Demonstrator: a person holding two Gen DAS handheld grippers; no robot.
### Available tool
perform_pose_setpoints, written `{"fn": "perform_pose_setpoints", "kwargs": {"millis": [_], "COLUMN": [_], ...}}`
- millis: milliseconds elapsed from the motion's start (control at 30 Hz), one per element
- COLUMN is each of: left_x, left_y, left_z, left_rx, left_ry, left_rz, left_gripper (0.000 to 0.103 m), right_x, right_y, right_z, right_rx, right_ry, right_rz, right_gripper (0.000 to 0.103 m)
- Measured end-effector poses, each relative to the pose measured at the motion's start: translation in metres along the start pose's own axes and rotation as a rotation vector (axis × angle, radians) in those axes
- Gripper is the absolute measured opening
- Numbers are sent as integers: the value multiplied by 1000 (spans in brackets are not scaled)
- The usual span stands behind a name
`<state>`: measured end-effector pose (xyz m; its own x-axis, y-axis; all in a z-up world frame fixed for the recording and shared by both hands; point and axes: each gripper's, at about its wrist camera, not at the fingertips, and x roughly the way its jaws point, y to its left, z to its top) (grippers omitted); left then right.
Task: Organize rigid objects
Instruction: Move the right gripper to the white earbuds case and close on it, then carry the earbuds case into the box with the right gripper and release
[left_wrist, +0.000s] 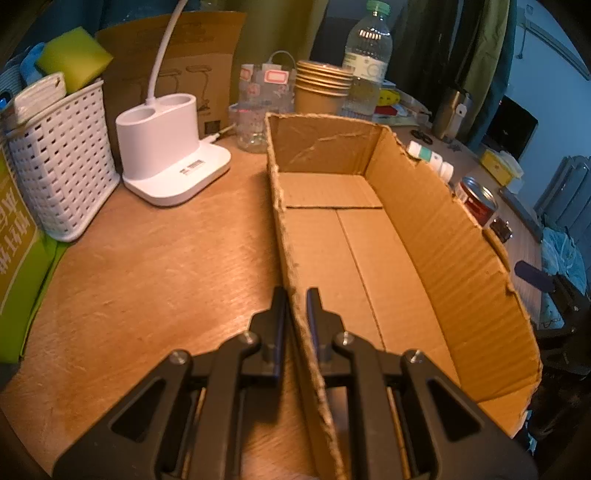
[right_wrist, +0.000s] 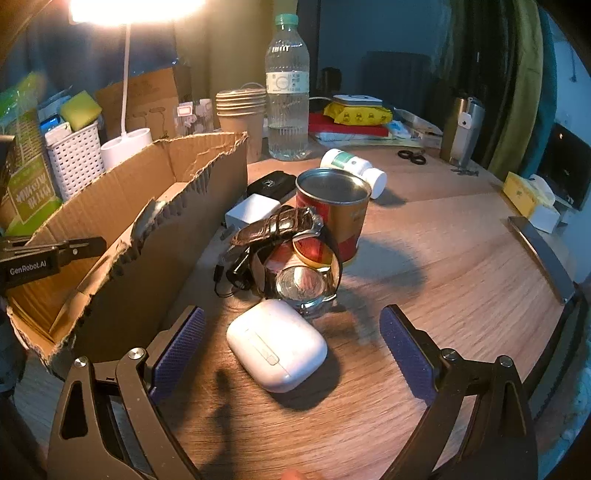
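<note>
An open cardboard box (left_wrist: 424, 229) lies on the wooden table, with nothing in it. My left gripper (left_wrist: 296, 295) is shut on the box's near left wall (left_wrist: 291, 258). In the right wrist view the box (right_wrist: 122, 229) is at the left. My right gripper (right_wrist: 291, 325) is open wide, just in front of a white earbud case (right_wrist: 277, 343). Behind the case stand a wristwatch (right_wrist: 295, 258) with a brown strap, a red and gold tin can (right_wrist: 332, 210), a white pill bottle (right_wrist: 351, 166), a white charger (right_wrist: 251, 214) and a black case (right_wrist: 273, 182).
A white lamp base (left_wrist: 170, 155), a white basket (left_wrist: 62, 158), stacked paper cups (left_wrist: 321, 88) and a water bottle (right_wrist: 287, 92) stand at the back. A steel tumbler (right_wrist: 461, 129), scissors (right_wrist: 412, 155), a tissue box (right_wrist: 528, 195) and a metal strip (right_wrist: 539, 251) are at the right.
</note>
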<state>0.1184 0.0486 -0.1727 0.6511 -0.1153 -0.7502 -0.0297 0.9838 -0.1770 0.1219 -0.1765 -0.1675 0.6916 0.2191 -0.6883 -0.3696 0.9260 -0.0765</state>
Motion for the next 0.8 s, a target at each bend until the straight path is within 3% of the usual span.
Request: {"fn": "perform_pose_setpoints", "kwargs": {"millis": [67,200,333,800], "left_x": [1,2,3,4], "left_y": [0,1,1,2], "left_z": [0,1,1,1], "left_rx": [1,-2,-3,-3], "left_ry": [4,9,12,16], "left_rz": [-1,-4,-6,-5], "left_gripper": [11,11,12,12], "right_x": [3,7,8,-2], "right_y": [1,2,5,4], "right_z": [-2,-4,-5,-2], "right_rx": [-9,-17,-35,-36], "right_ry": [11,24,30,6], "right_rz": [-7,-8,-1,6], "right_gripper": [85,79,59,59]}}
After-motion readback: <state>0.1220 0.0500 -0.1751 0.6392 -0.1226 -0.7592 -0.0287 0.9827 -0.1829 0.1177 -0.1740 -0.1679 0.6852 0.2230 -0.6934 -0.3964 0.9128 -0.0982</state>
